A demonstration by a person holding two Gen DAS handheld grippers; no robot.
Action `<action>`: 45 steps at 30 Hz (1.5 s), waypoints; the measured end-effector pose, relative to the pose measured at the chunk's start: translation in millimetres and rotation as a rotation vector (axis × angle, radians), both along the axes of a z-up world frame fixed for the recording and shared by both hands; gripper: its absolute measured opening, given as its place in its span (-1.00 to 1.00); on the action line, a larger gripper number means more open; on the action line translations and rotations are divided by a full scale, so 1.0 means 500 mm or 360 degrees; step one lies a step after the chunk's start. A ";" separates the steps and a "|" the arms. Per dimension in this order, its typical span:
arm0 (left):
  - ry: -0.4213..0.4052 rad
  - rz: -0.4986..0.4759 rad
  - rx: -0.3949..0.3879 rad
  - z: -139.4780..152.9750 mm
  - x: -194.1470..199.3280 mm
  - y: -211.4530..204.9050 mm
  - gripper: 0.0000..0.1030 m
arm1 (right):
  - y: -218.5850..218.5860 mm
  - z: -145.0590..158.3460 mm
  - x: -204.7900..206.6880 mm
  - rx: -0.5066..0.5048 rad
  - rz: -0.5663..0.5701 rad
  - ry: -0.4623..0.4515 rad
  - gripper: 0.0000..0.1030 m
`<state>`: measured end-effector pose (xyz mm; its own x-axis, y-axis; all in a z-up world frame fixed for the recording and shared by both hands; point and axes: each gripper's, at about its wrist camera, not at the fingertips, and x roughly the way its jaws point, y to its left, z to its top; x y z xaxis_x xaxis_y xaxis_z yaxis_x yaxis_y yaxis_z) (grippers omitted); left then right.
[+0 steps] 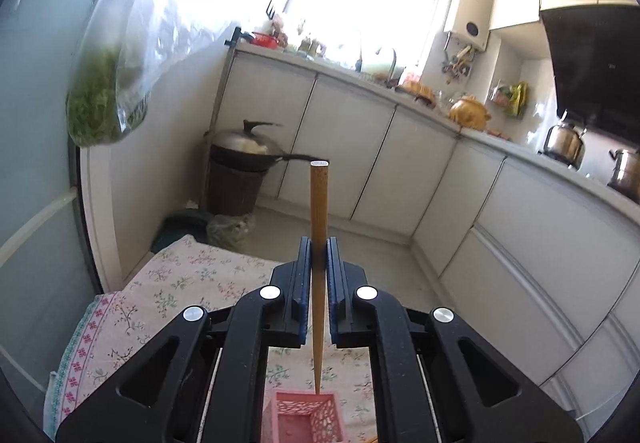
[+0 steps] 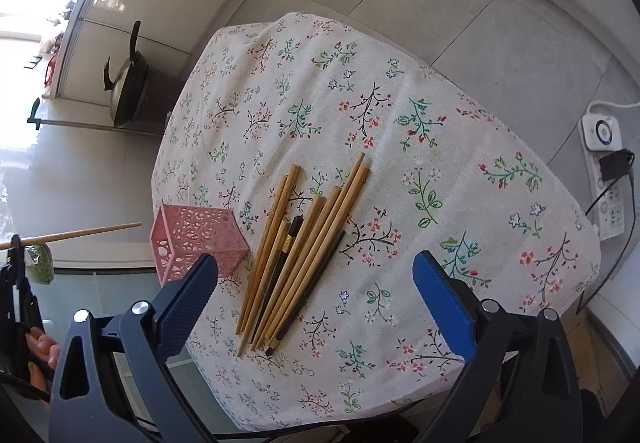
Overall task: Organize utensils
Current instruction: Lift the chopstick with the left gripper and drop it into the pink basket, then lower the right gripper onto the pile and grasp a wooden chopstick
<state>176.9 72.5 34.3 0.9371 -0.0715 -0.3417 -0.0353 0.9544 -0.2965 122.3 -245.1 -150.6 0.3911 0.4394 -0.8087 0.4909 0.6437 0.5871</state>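
My left gripper (image 1: pixel 319 255) is shut on a wooden chopstick (image 1: pixel 319 211) held upright, thick end up. Its thin tip hangs just above the open top of the pink perforated holder (image 1: pixel 304 417). In the right wrist view the same chopstick (image 2: pixel 86 233) pokes out from the left gripper at the left edge, beside the pink holder (image 2: pixel 196 243) on the floral tablecloth (image 2: pixel 400 123). A pile of several wooden and black chopsticks (image 2: pixel 300 251) lies on the cloth right of the holder. My right gripper (image 2: pixel 316 287) hovers open above the pile, nothing between its fingers.
Kitchen cabinets and a counter (image 1: pixel 420 99) with pots run behind the table. A lidded wok (image 1: pixel 252 151) sits on a stand by the corner. A bag of greens (image 1: pixel 100 103) hangs at left. A power strip (image 2: pixel 604 171) lies on the floor past the table's right edge.
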 end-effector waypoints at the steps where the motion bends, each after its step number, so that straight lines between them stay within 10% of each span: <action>1: 0.0041 -0.0008 0.0015 -0.016 0.009 -0.004 -0.87 | -0.002 -0.002 0.001 -0.0003 0.0000 0.0004 0.85; 6: 0.0196 -0.0044 0.0080 -0.075 0.031 -0.010 -0.79 | -0.008 -0.016 0.008 0.0000 -0.0023 0.0047 0.85; 9: 0.0240 -0.0012 0.0020 -0.082 0.016 0.012 -0.09 | -0.007 -0.026 0.014 -0.0018 -0.0023 0.0077 0.85; 12: 0.0153 0.0031 -0.0047 -0.041 -0.028 0.040 0.15 | -0.004 -0.040 0.020 -0.0053 -0.0022 0.0130 0.80; 26: 0.0032 -0.0002 -0.0049 0.041 -0.135 0.057 0.34 | 0.016 -0.150 0.075 0.0054 -0.0235 0.0392 -0.37; 45: 0.0111 0.0008 -0.0086 0.023 -0.126 0.090 0.39 | -0.001 -0.143 0.059 0.0163 -0.0347 0.0184 -0.85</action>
